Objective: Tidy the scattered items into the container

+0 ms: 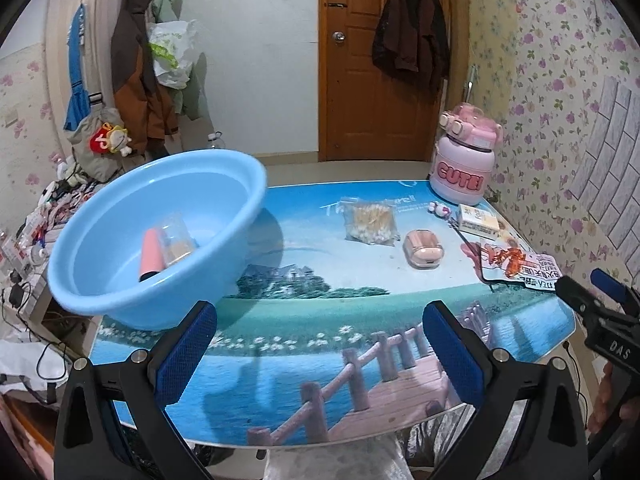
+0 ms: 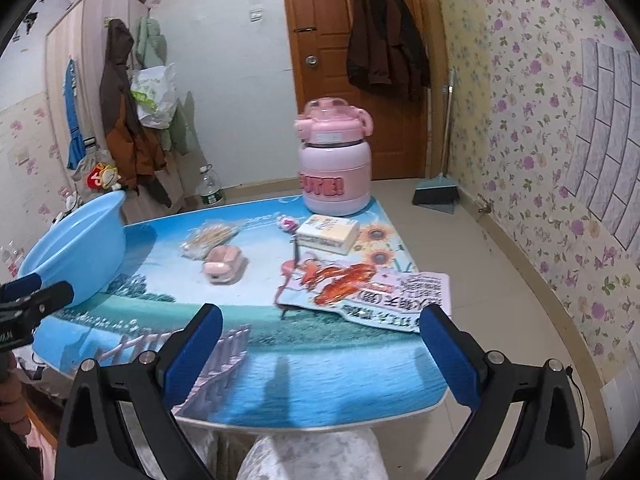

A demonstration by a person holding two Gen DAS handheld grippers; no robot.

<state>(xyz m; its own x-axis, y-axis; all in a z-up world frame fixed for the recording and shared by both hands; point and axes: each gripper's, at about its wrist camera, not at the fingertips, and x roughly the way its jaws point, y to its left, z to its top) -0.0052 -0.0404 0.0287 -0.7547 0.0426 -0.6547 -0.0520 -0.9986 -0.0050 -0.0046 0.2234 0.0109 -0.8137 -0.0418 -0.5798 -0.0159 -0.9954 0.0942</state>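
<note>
Several items are still lying loose on the table [image 1: 360,300], well apart from the basin [image 1: 160,236], which is sitting at the left edge with a pink tube [image 1: 152,254] and a clear packet already inside. Largest is the pink jug [image 2: 335,176], probably heavy and smooth, best taken by its lid handle. The fan-shaped card [image 2: 360,284] is lying flat and thin, so an overhanging edge would likely be the place to pinch. The small box [image 2: 328,232] looks light and stiff, easy across its sides. The bag of swabs [image 1: 370,222] is soft and crinkly; the glossy earbud case [image 1: 423,249] may be slipping under pressure. The left gripper [image 1: 320,356] and right gripper [image 2: 320,356] are both hovering over the near edge, jaws spread and holding nothing. The tabletop is a glossy landscape print; coats are hanging on the door and wall behind.
</note>
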